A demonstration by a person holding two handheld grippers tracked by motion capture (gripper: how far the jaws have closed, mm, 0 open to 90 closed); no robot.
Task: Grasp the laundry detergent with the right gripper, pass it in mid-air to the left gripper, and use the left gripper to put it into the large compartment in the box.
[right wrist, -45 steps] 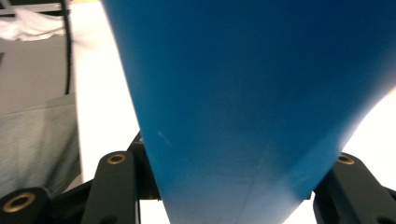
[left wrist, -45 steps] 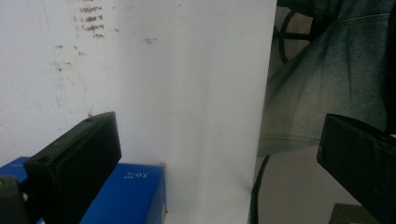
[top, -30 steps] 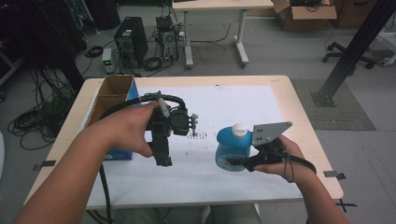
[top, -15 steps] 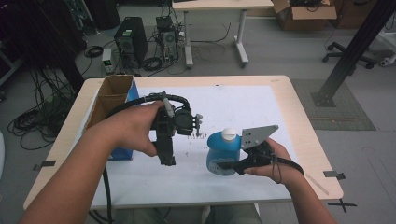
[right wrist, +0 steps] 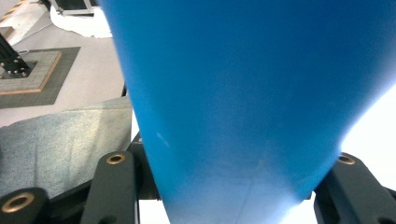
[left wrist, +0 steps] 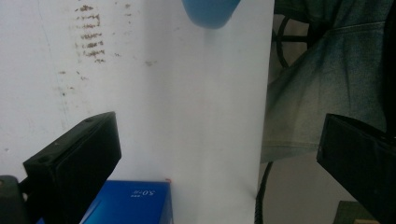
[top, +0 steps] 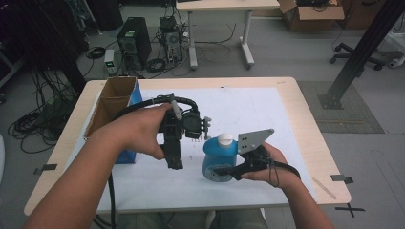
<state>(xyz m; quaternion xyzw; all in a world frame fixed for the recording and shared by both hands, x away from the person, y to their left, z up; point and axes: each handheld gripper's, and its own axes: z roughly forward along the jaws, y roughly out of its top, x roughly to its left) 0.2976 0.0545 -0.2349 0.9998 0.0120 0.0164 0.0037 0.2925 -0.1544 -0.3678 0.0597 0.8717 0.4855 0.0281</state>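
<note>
Seen from above, left to right. One open cardboard box [top: 111, 102] with a blue side stands at the table's [top: 286, 90] left edge, on the white sheet [top: 248, 109] that covers most of the top. Just beside it, one left gripper [top: 174, 164] is held above the sheet, pointing toward the person's edge of the table; in the left gripper view its two jaws stand wide apart with nothing between them, bare white sheet and a corner of the blue box [left wrist: 133, 203] showing beneath. To its right, one blue bottle [top: 218, 160] with a white cap [top: 225, 139] is seen near the middle of the sheet's near half. Its long axis runs near upright, cap uppermost and tilted slightly toward the far edge; whether its base touches the sheet cannot be told. One right gripper [top: 220, 169] is clamped on the bottle's lower body from the right, the grey three-cornered plate [top: 254, 139] standing above the hand. In the right gripper view the blue body [right wrist: 243, 102] is pressed between the two jaws, one on each flank.

Count: two grippers, one bottle, one cap, one box.
</note>
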